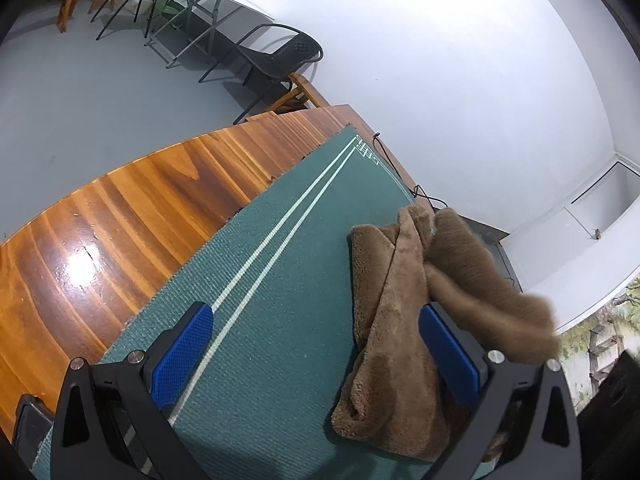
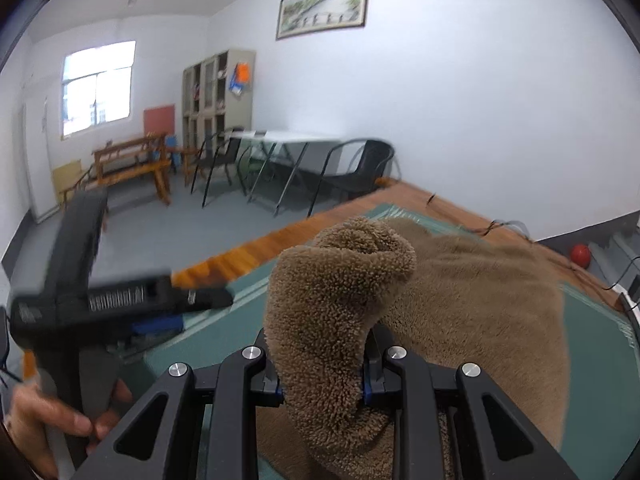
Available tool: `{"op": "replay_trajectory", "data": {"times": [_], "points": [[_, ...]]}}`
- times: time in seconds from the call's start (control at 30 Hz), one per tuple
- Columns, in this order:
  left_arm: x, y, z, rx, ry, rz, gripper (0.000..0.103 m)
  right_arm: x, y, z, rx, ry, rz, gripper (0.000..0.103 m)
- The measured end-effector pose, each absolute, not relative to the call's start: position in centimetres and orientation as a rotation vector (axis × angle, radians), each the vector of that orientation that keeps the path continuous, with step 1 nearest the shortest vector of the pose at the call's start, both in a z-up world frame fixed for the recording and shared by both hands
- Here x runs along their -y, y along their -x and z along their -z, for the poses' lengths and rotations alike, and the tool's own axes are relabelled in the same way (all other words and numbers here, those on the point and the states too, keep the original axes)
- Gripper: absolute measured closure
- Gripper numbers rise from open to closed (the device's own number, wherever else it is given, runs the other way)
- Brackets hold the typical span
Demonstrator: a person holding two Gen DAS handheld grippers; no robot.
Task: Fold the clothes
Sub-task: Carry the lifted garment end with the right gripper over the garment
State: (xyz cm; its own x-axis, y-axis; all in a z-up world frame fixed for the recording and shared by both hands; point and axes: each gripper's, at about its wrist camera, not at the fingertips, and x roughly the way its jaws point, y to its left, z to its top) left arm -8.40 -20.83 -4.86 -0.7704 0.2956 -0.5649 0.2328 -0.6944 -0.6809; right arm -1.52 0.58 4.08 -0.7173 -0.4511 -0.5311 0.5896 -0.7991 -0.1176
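Right gripper (image 2: 324, 364), nearest, is clamped on a bunched corner of the fluffy brown fleece cloth (image 1: 396, 280). Left gripper (image 1: 316, 344) stands wide and empty, with the cloth at its 2 o'clock, long axis probably 12-to-6, on the green woven mat (image 1: 280, 280). Only the right view shows the grip.

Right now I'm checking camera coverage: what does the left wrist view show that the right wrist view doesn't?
Only the left wrist view shows the left gripper head on, its jaws wide apart and empty over the white lines on the mat. Only the right wrist view shows the right gripper shut on a fold of cloth, plus a window and a cabinet. Both show the brown cloth, green mat and wooden table.
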Motion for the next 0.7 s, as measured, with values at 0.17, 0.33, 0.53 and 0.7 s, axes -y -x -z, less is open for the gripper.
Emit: {"op": "replay_trajectory", "data": {"times": [0.17,0.33,0.53,0.7], "points": [[20.9,8.5,5.0,1.206,1.055,-2.671,0.0,0.5,1.5,-1.5,-0.437,-0.703,2.416,0.071],[20.9,8.5,5.1,1.19,1.055,-2.682,0.0,1.5,1.0,-0.9,-0.435,-0.726,2.325,0.029],[20.9,8.4,5.1,1.164,1.054,-2.7,0.0,1.0,0.5,-0.7,-0.405,-0.744,2.269,0.025],[20.8,8.5,5.1,1.141,1.059,-2.706,0.0,-1.5,0.0,-2.7,-0.233,-0.735,2.171,0.025]]}}
